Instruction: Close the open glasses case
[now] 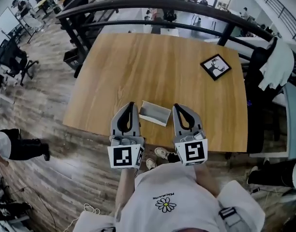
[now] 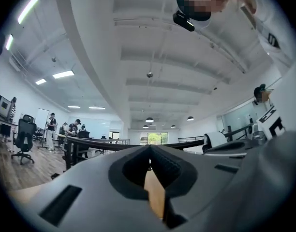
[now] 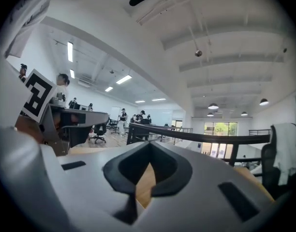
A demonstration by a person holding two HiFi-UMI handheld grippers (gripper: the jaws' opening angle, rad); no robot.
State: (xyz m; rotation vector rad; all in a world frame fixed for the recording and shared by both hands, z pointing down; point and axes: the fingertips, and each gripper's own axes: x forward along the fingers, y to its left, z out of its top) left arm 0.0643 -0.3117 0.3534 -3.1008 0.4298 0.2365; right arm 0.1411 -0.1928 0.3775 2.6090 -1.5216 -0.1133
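Note:
In the head view an open grey glasses case point(image 1: 155, 112) lies near the front edge of the wooden table point(image 1: 157, 66), its hollow facing up. My left gripper point(image 1: 131, 104) is just left of the case, my right gripper point(image 1: 176, 106) just right of it, the case between them. Both point away from me over the table, with jaws together and nothing in them. In the left gripper view the left gripper point(image 2: 149, 149) shows only its closed tips against the room. The right gripper point(image 3: 149, 144) looks the same in its own view. Neither gripper view shows the case.
A black-framed picture tile point(image 1: 215, 66) lies at the table's far right. A dark curved railing point(image 1: 153, 6) runs behind the table. A chair with a white garment point(image 1: 276, 64) stands at the right. Office chairs point(image 1: 12, 59) and people are at the left.

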